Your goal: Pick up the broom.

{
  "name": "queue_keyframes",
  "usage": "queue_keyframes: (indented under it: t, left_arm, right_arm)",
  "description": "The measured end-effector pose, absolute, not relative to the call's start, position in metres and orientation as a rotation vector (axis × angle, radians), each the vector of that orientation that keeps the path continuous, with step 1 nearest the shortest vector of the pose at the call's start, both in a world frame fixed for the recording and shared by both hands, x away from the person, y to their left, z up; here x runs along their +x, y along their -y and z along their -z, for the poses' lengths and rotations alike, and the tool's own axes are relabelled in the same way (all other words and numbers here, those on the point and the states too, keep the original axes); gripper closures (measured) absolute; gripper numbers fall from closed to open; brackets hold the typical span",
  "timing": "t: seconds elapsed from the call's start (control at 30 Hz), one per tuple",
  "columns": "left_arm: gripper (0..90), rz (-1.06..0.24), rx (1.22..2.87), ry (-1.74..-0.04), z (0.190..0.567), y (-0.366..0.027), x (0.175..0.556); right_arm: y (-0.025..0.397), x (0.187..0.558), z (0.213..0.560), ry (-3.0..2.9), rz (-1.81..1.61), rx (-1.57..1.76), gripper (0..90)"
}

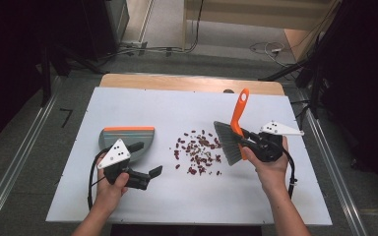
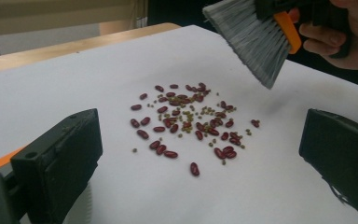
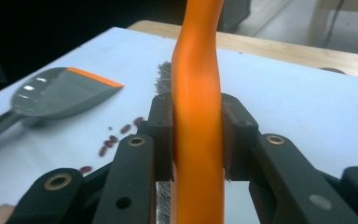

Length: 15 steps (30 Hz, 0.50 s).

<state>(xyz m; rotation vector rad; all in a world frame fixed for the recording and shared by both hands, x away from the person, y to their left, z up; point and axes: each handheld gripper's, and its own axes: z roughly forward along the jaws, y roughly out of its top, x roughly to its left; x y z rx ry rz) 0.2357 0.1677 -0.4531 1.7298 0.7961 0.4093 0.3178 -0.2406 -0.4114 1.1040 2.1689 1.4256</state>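
Table (image 1: 142, 196): white top, wooden strip along the far edge. Bears all items below.

Dustpan (image 1: 128, 140): grey, orange lip on its far side. Lies flat at left, well apart from the spill, just beyond the left gripper. Not held.

Brush (image 1: 231, 140): orange handle pointing far, grey bristles hanging toward the left, raised above the right edge of the spill. In the left gripper view the bristles (image 2: 254, 44) hang clear of the table.

Right gripper (image 1: 250, 142): held at right; its 2 jaws pinch the brush handle (image 3: 198, 116) from both sides, pads flat on it.

Left gripper (image 1: 145, 164): held at near left; its 2 jaws stand spread wide with nothing between them, aimed at the spill.

Beans (image 1: 197, 152): 1 loose scatter at the table's middle, between dustpan and brush. Dark red beans with smaller greenish ones (image 2: 189, 114) mixed in; a few strays at the near edge.

Handling note, as judged: the step in hand appears to be sweeping the spill into the dustpan. The pan likely needs gripping first and setting with its orange lip flat on the table just left of the scatter. Bristles should land right of the farthest beans, then draw left in short, low strokes; beans roll, so hard flicks risk scattering them past the pan.
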Motion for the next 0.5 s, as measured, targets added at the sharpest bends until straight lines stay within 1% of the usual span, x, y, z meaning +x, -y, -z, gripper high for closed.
queue_keyframes:
  t: [0.2, 0.5]
  left_arm:
    - [0.0, -0.416, 1.719, -0.818, 0.454, -0.180, 0.236]
    - [0.0, -0.411, 1.716, -0.836, 0.454, -0.184, 0.236]
  right_arm:
    - [0.252, 0.324, 0.413, -2.142, -1.366, 1.169, 68.0]
    - [0.258, 0.329, 0.421, -2.125, -1.307, 1.221, 68.0]
